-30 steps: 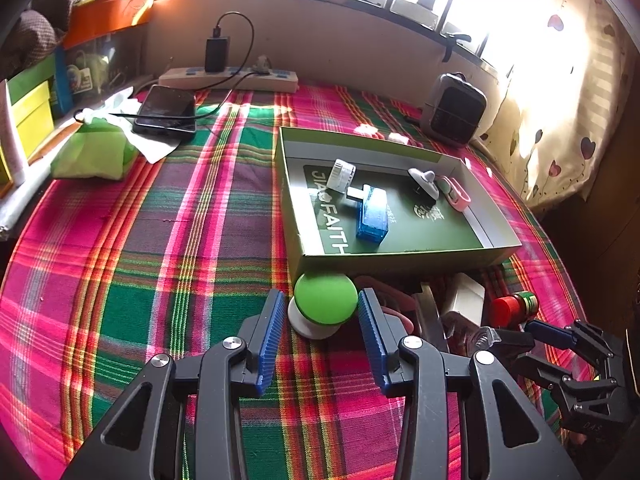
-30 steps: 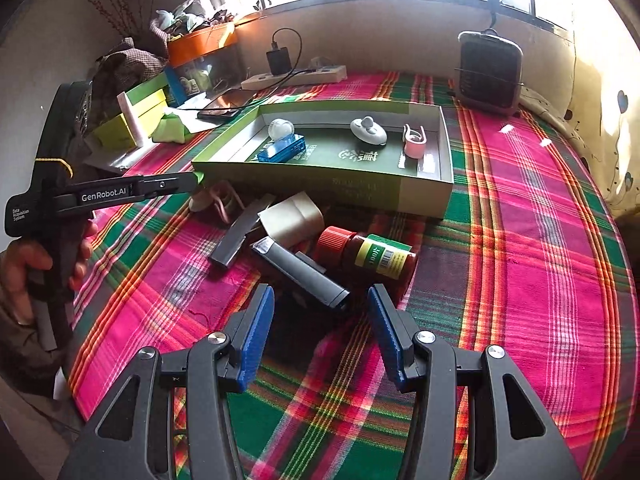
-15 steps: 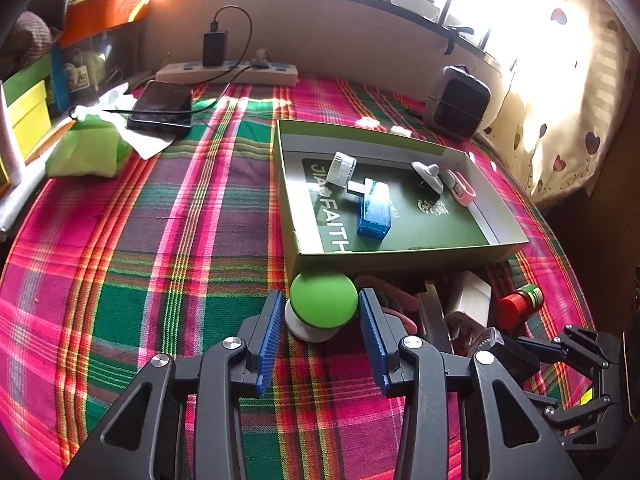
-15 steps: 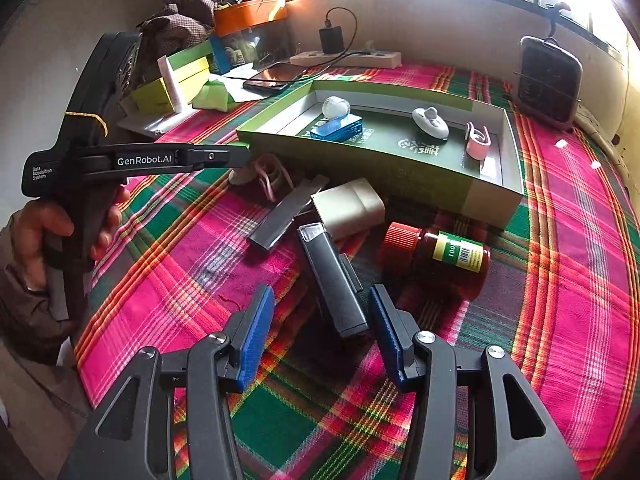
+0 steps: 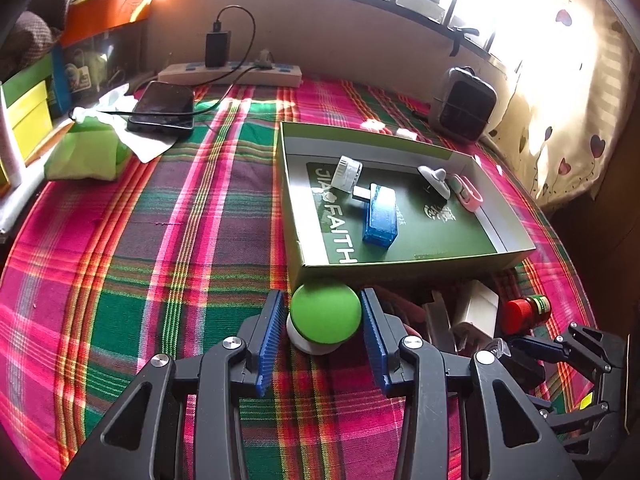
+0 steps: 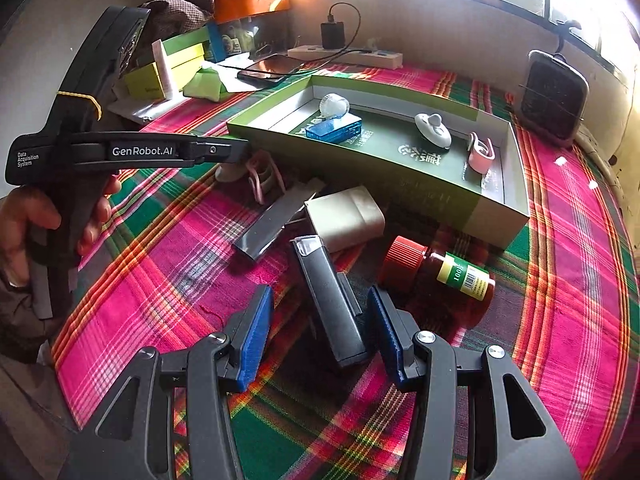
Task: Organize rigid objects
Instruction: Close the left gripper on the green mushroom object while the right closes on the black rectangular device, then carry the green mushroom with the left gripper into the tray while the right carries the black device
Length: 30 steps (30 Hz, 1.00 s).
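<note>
green-capped white jar (image 5: 324, 318) is seen btwn the spread pads of the left tongs (image 5: 322, 330), just in front of the near wall of the green box (image 5: 400, 272); no pinch is made yet. it's judged light, rigid, smooth, so best taken across the cap's sides. black slim device (image 6: 332, 304) lies btwn the spread right tongs (image 6: 320, 332), judged stiff, slippery; long sides should be gripped. box wall & red-capped bottle (image 6: 436, 270) crowd the front; open cloth (image 5: 160, 240) is left of the left tongs.

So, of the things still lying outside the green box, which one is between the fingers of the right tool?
The long black case. The red-capped bottle and the beige block lie beyond the fingers.
</note>
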{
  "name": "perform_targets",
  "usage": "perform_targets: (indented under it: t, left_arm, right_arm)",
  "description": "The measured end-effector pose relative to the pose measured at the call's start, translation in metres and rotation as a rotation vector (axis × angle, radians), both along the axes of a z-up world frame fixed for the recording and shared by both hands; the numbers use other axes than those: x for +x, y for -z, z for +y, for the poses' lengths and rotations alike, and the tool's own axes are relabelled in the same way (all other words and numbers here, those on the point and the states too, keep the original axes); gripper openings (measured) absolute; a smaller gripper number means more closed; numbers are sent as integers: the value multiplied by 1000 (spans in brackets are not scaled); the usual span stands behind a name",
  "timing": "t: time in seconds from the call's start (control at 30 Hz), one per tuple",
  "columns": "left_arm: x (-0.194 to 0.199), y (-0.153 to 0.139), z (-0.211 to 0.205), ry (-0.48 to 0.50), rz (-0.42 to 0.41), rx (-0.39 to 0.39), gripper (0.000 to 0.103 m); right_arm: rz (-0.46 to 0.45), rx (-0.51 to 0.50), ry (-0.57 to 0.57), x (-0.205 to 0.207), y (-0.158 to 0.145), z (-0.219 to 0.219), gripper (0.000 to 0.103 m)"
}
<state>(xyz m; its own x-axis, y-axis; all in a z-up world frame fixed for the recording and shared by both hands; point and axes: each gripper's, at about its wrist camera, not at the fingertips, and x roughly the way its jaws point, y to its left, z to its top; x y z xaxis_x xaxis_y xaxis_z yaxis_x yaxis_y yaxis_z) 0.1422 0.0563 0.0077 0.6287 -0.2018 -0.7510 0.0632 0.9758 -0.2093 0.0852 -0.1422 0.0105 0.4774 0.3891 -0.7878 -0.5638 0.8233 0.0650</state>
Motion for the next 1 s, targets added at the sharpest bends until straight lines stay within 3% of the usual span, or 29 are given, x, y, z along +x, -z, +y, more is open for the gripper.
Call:
perform_targets:
  t: [0.3, 0.63, 1.0]
  left_arm:
    - [2, 2, 1, -8, 3, -5, 38]
    - [0, 0, -1, -7, -9, -3, 32]
    - [-4, -2, 0, -17, -20, -10, 32]
  right_arm:
    - [5, 12, 30, 4, 0, -6, 50]
    - [1, 13, 49, 5, -1, -10, 27]
    - [-4, 6, 57, 4, -1, -11, 25]
